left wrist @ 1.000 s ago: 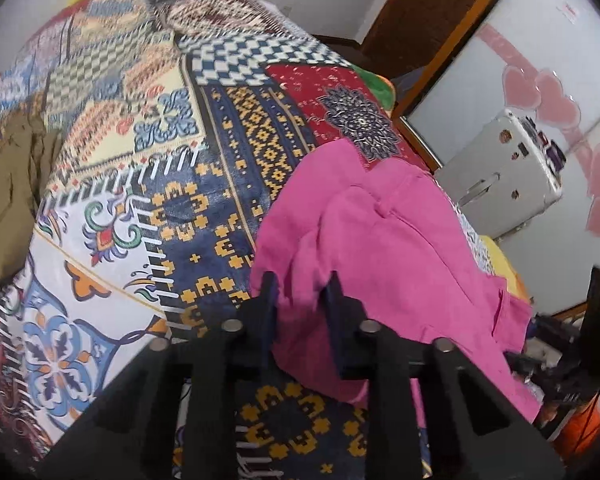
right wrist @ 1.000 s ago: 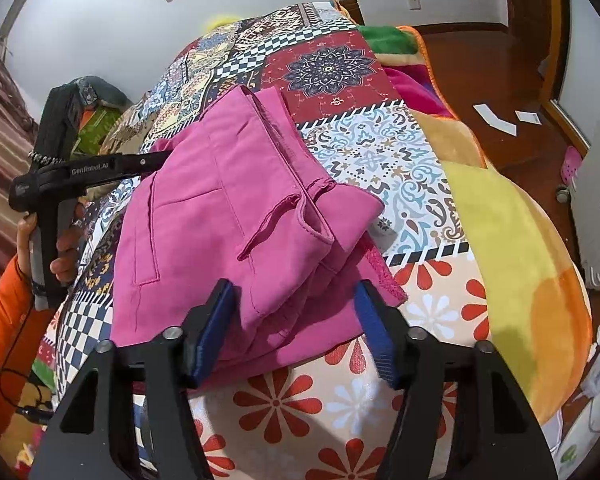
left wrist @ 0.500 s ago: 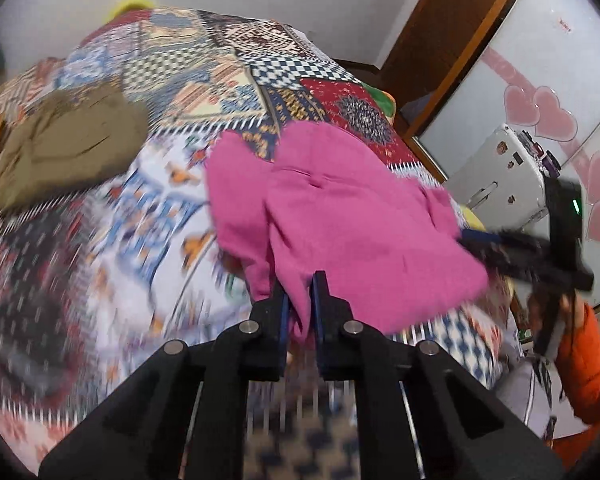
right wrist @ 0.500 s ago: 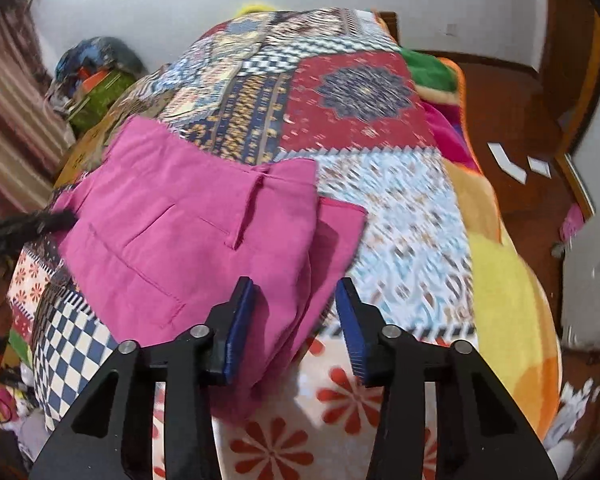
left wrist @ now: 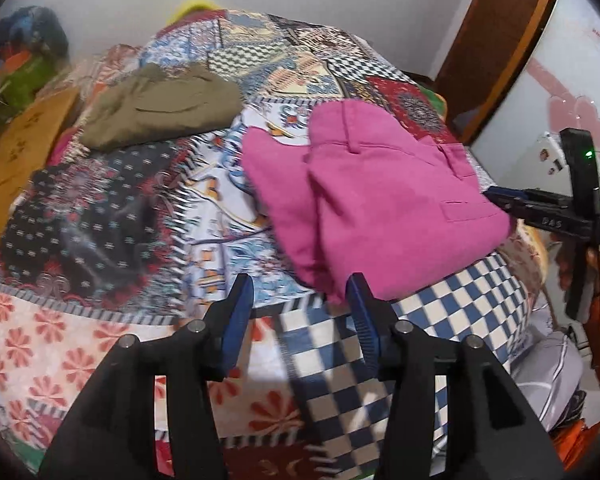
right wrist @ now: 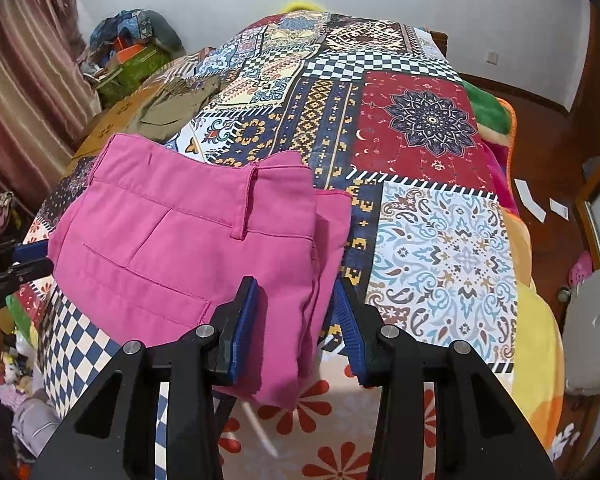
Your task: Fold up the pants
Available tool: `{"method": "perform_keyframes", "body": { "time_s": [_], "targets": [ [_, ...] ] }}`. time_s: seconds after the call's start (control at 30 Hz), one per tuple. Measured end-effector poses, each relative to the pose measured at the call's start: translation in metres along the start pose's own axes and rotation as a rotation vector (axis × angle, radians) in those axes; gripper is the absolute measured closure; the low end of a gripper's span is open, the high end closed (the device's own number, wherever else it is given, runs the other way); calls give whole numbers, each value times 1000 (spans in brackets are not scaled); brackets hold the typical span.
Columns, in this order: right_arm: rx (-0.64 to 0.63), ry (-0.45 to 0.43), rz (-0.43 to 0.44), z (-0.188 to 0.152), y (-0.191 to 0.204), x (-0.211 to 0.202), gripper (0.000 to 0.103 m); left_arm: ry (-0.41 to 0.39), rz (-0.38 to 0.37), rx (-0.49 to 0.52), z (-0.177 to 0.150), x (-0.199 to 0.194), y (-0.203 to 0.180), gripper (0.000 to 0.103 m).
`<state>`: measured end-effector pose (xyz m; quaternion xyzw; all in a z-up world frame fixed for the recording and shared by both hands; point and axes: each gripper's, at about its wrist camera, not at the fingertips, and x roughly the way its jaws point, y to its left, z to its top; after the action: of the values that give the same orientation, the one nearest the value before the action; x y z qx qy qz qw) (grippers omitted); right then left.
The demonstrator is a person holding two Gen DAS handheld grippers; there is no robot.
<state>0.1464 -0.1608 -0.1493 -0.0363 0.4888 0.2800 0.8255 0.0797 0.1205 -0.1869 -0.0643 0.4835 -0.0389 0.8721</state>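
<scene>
The pink pants [left wrist: 380, 192] lie folded on the patchwork bedspread [left wrist: 204, 216], waistband and back pocket up. My left gripper [left wrist: 300, 292] is open and empty, its jaws just short of the pants' near corner. My right gripper [right wrist: 296, 296] is open, with the folded edge of the pink pants [right wrist: 188, 240] lying between its jaws, not pinched. The right gripper also shows in the left wrist view [left wrist: 496, 196] at the pants' right edge. The left gripper shows in the right wrist view [right wrist: 32, 250] at the pants' left corner.
Folded olive-brown pants [left wrist: 160, 108] lie further back on the bed, also in the right wrist view [right wrist: 168, 104]. A pile of bags and cloth [right wrist: 132, 48] sits at the far left by a curtain. A white appliance [right wrist: 596, 320] stands right of the bed. Paper scraps [right wrist: 530, 200] lie on the wooden floor.
My left gripper, shut on the pink pants' corner, has let go, opened and drawn back. The pants have been turned and now lie flatter. My right gripper stays open.
</scene>
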Motion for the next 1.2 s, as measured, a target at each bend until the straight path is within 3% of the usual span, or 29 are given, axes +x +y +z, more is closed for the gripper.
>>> {"method": "perform_keyframes", "body": {
  "time_s": [0.1,0.23,0.3,0.4,0.53,0.6,0.7,0.73,0.8,0.83,0.9,1.2],
  "targets": [
    [2,-31,16,9,0,-11,65,-45,20,7,15,-15,2,54],
    [-28,-86,25,25,9,-19,65,-112,-12,-5,48,-21,-4,38],
    [-32,-101,21,32,10,-17,65,-133,-31,1,65,-15,-11,37],
    [-14,-125,6,38,6,-10,64,-143,-28,38,82,2,-22,37],
    [16,-78,20,39,-2,7,64,-94,-42,41,91,34,-29,39],
    [36,-49,49,37,-7,18,64,-64,-59,25,91,46,-27,44],
    [52,-44,85,34,-10,25,64,-50,-96,4,87,55,-23,61],
    [54,-51,87,34,-10,24,68,-56,-99,2,85,55,-22,70],
    [61,-62,117,35,-10,25,80,-67,-124,-1,83,53,-21,76],
    [65,-64,122,35,-11,25,81,-71,-139,1,82,52,-22,82],
    [52,-83,113,36,-9,24,88,-80,-129,19,82,48,-26,85],
    [3,-194,126,48,3,-9,92,-147,-130,21,82,21,-34,89]
  ]
}}
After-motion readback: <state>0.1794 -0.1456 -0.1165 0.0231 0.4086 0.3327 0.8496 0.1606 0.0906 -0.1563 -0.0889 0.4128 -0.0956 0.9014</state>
